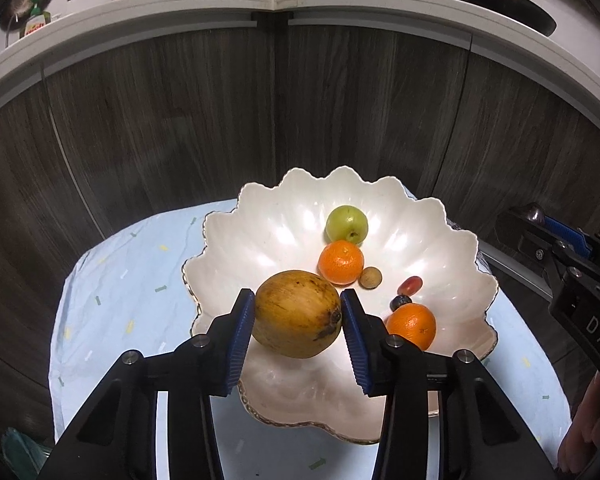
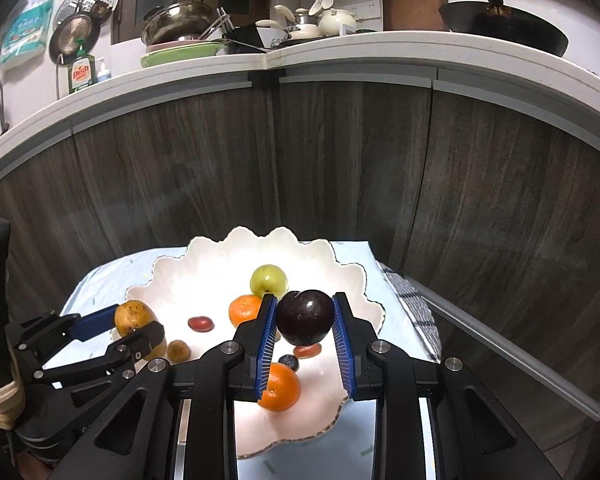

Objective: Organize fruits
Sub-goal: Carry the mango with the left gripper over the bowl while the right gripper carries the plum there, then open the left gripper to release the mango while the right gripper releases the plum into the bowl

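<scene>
A white scalloped bowl (image 1: 260,220) sits on a pale blue cloth. In it lie a green fruit (image 1: 346,224), two oranges (image 1: 341,262) (image 1: 412,326), a small brown fruit (image 1: 370,278), a red grape (image 1: 410,285) and a dark berry (image 1: 400,302). My left gripper (image 1: 298,312) is shut on a large yellow-brown fruit (image 1: 298,314), held over the bowl's near side; it also shows in the right wrist view (image 2: 134,316). My right gripper (image 2: 305,316) is shut on a dark purple plum (image 2: 305,317) above the bowl (image 2: 204,264).
Dark wood cabinet doors (image 1: 300,112) stand right behind the small table. A checked towel (image 2: 416,312) lies at the table's right edge. A counter above holds pots, dishes and a wok (image 2: 504,28).
</scene>
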